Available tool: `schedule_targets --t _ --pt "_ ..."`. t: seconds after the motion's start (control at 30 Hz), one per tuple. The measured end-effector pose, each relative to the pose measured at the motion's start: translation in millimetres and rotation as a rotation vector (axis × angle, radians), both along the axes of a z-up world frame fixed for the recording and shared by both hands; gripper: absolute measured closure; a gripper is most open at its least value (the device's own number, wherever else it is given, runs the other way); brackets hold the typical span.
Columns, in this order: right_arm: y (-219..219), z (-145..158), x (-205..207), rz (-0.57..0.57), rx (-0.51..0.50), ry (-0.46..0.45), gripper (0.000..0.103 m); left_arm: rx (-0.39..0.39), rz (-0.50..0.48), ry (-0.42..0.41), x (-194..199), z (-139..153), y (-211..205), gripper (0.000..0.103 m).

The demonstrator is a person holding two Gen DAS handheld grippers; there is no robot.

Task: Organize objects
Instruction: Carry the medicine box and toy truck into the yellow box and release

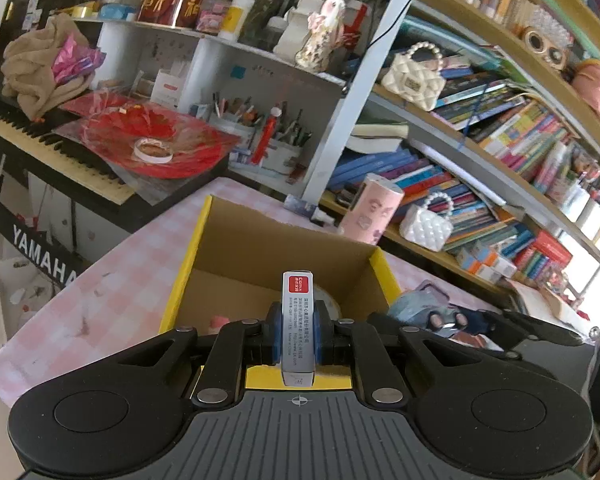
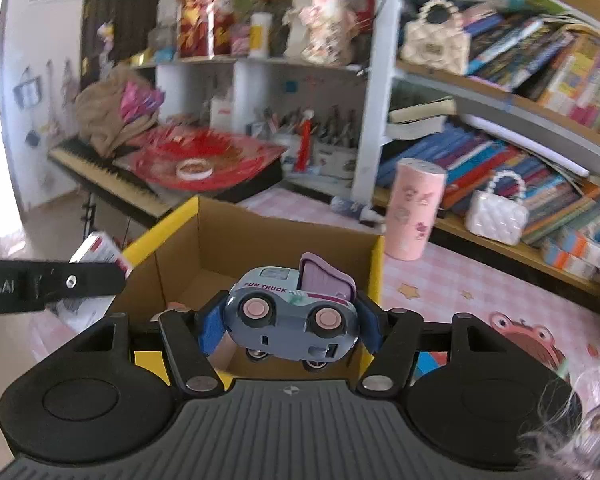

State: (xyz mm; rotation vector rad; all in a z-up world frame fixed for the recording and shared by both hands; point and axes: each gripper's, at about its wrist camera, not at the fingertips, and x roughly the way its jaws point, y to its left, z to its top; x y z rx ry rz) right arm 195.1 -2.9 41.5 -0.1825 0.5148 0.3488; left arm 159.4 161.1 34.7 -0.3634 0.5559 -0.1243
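Your left claw [image 1: 298,334] pinches a slim box [image 1: 297,320], your right claw [image 2: 288,326] a toy truck [image 2: 294,316], above the carton [image 1: 204,240] on the pink-checked counter [image 1: 112,292], bookshelves [image 1: 500,128] at 2 o'clock.

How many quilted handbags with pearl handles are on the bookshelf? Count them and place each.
2. A cream handbag sits on the upper shelf atop books; a white handbag sits on the lower shelf beside the pink cup. Others may be hidden.
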Motion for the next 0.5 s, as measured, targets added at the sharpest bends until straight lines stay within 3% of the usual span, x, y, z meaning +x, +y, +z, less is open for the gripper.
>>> schedule_targets --t 0.5 --pt "24 -50 87 0.261 -0.154 0.208 0.041 0.08 0.045 0.146 59 -34 -19 0.09"
